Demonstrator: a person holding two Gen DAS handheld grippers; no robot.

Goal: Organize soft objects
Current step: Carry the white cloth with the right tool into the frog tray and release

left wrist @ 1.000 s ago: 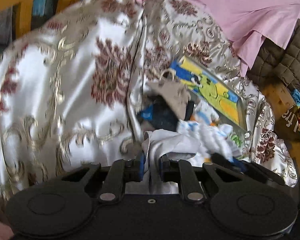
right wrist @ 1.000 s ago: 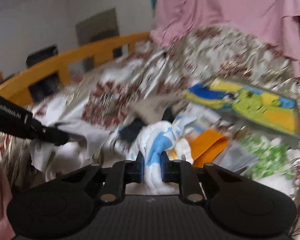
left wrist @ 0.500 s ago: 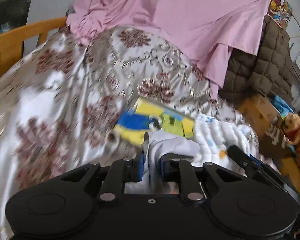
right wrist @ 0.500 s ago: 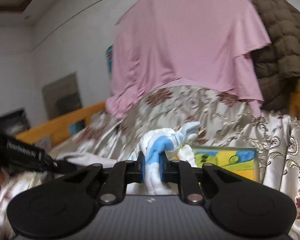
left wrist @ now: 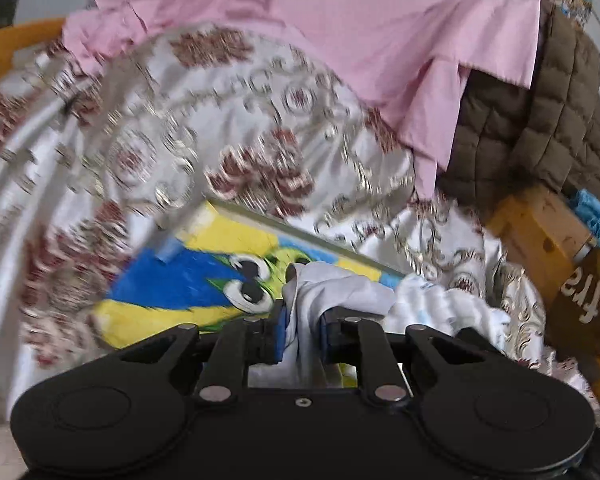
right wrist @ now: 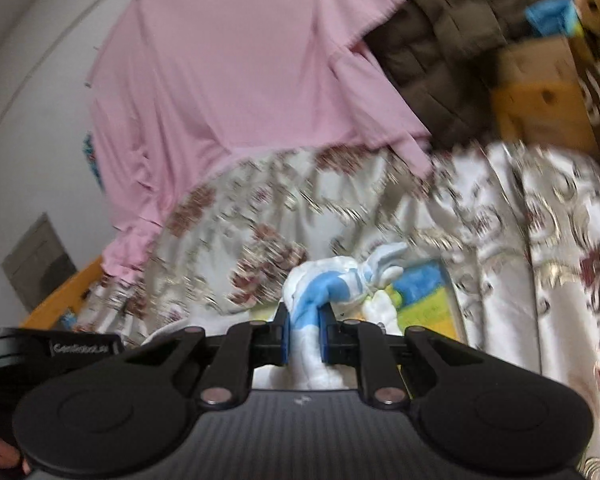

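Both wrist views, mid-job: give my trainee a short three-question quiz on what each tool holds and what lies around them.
1. True or false: the left tool is shut on a white cloth.
2. What is clamped in the right tool? A) a brown quilted jacket B) a white and blue soft item C) a cardboard box
3. Fill in: the pink sheet hangs above the ____-patterned bedspread.

Key: 1 true. 2 B, the white and blue soft item. 3 floral.
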